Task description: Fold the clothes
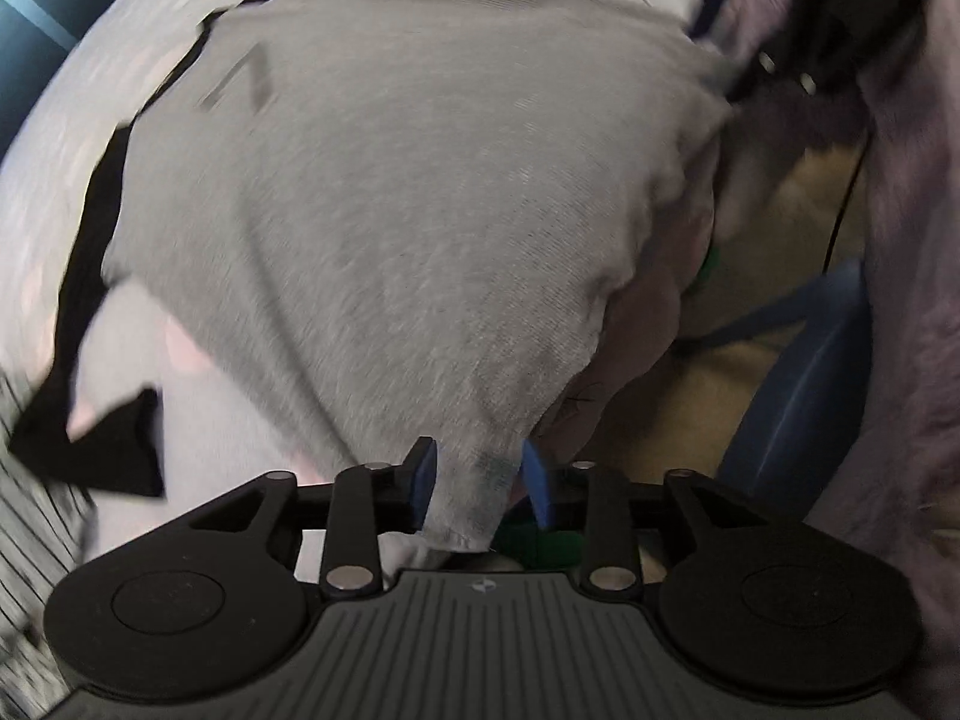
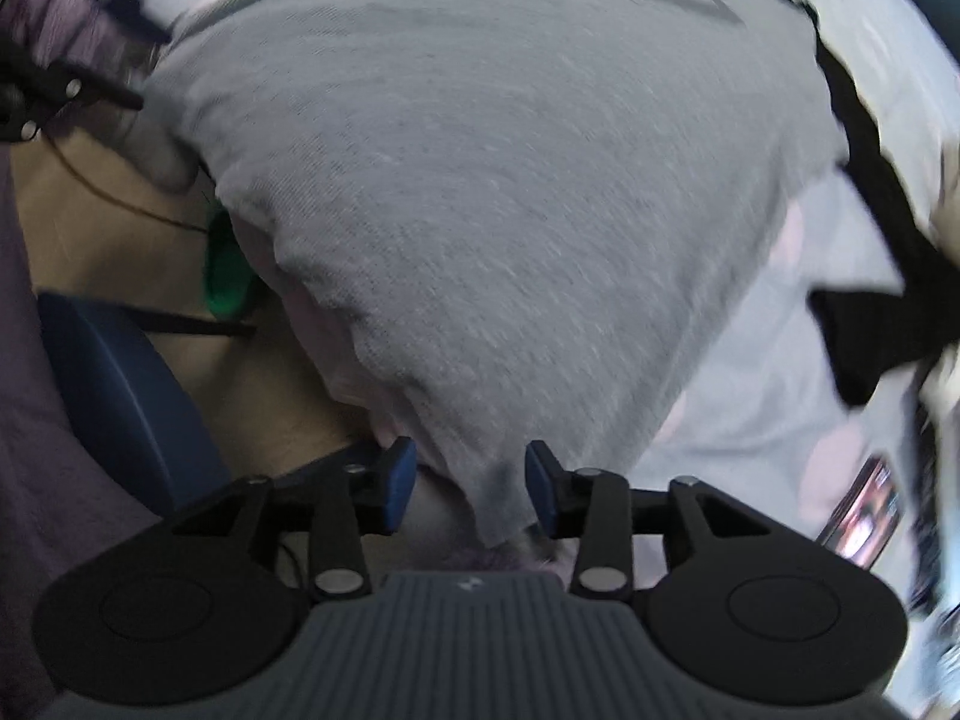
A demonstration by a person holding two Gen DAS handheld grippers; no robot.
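Grey garment stretched above pale bed sheet, one corner pinched in left tongs, another seemingly in right tongs, though blurred; shallow grip risking slip, spoiling the fold.

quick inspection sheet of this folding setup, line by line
surface: pale bed sheet under the clothes
job's things: grey shirt spread out, dark mark on it; black garment partly underneath
clutter: phone on the sheet; green object at the bed edge
grippers: left tongs and right tongs each have a corner of the grey shirt between their fingers, a gap visible
cables: thin dark cable over the floor
surroundings: blue chair, tan floor
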